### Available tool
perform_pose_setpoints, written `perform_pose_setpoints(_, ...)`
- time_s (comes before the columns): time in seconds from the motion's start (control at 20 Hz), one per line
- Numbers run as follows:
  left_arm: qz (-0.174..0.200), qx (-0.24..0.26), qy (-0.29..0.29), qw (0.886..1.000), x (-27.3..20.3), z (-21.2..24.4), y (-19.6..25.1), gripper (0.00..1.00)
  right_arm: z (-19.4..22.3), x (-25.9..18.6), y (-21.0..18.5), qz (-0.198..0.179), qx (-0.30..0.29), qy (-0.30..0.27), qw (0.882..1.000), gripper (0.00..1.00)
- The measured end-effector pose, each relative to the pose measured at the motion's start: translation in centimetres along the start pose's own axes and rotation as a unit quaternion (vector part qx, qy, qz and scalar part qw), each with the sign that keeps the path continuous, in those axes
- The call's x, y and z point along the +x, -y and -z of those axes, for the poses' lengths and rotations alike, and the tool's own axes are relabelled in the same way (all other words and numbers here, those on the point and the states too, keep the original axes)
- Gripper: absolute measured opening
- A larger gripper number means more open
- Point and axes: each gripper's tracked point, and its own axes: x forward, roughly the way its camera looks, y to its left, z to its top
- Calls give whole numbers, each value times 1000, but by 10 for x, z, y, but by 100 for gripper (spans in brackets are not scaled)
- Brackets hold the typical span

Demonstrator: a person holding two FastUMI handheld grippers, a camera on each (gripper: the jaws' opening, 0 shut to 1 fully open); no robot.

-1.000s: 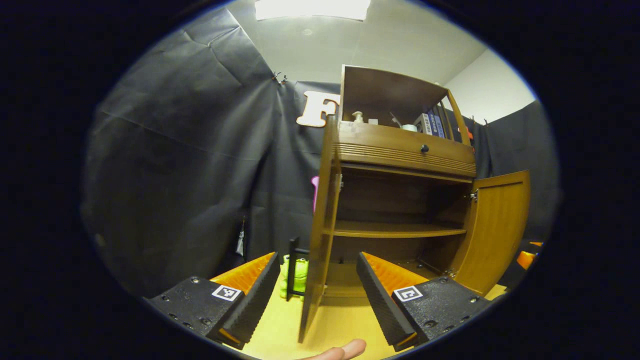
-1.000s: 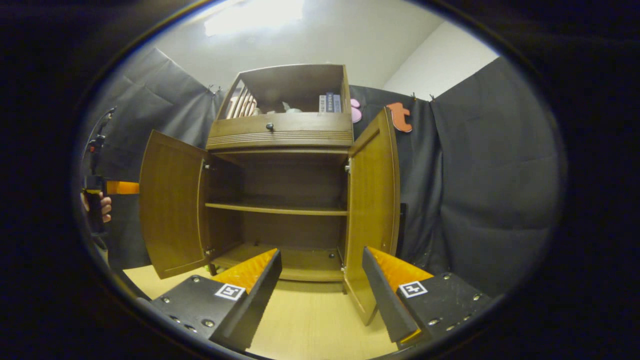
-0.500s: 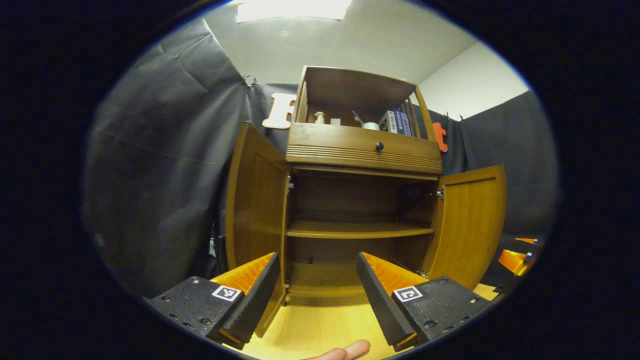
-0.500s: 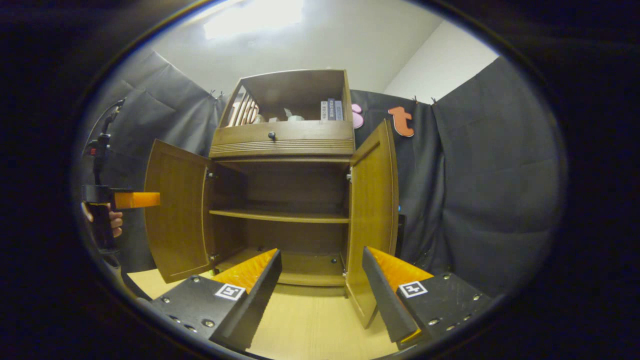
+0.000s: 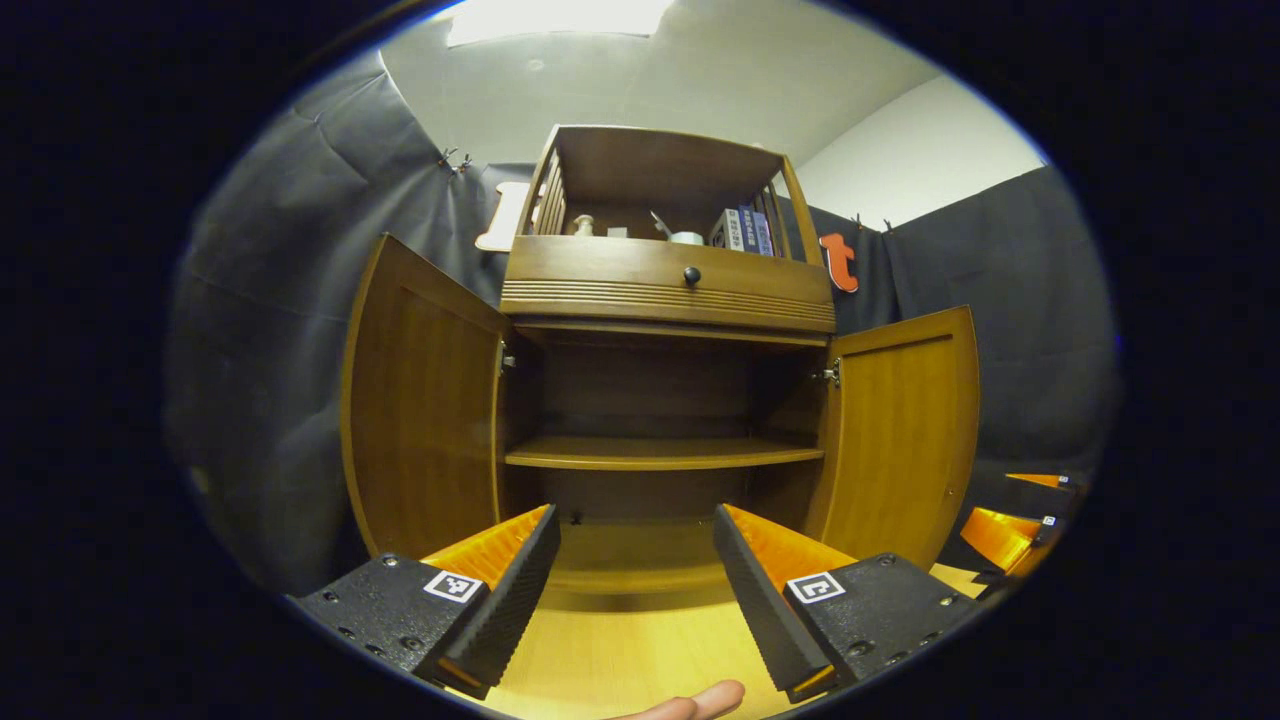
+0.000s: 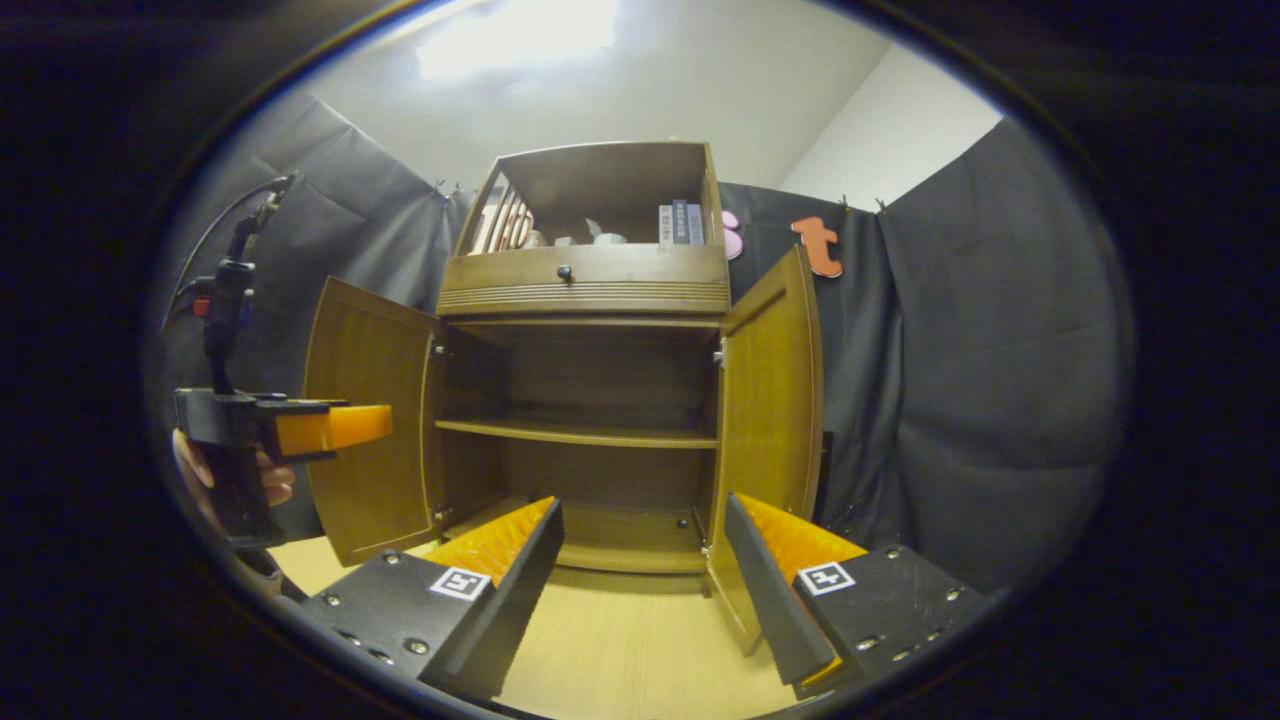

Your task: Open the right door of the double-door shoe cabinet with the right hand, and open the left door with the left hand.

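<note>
Black cloth wall [image 5: 290,330] hangs around me on both sides, creased and folded, and small metal clips [image 5: 452,158] pin its top edge. Above the cloth, at the far right corner, I see a plain white plaster wall [image 5: 920,160]. The flat white ceiling [image 5: 730,70] carries a bright rectangular light panel [image 5: 555,15], glaring almost straight overhead. Under me lies a pale yellow wooden floor [image 5: 630,650], smooth and lit warmly. The one piece of furniture is a brown wooden shoe cabinet [image 5: 665,285], standing upright on that floor against the cloth. In the right gripper view the cloth bulges in soft folds to the cabinet's right.
</note>
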Motion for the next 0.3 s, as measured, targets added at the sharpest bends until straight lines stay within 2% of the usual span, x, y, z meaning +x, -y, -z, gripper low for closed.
perform_pose_setpoints(0.05,2,1,-1,1000,1,1,1,91,0,-1,-2,-1,1,-1,1000,94)
perform_pose_setpoints(0.2,2,11,-16,1000,-2,6,0,91,4,-6,-15,-22,9,-2,1000,98)
perform_pose_setpoints(0.25,1,15,-20,1000,-3,8,-1,95,5,-7,-16,-22,9,-3,1000,98)
perform_pose_setpoints(0.3,-1,18,-22,1000,-4,8,-3,91,4,-9,-17,-22,6,-2,1000,94)
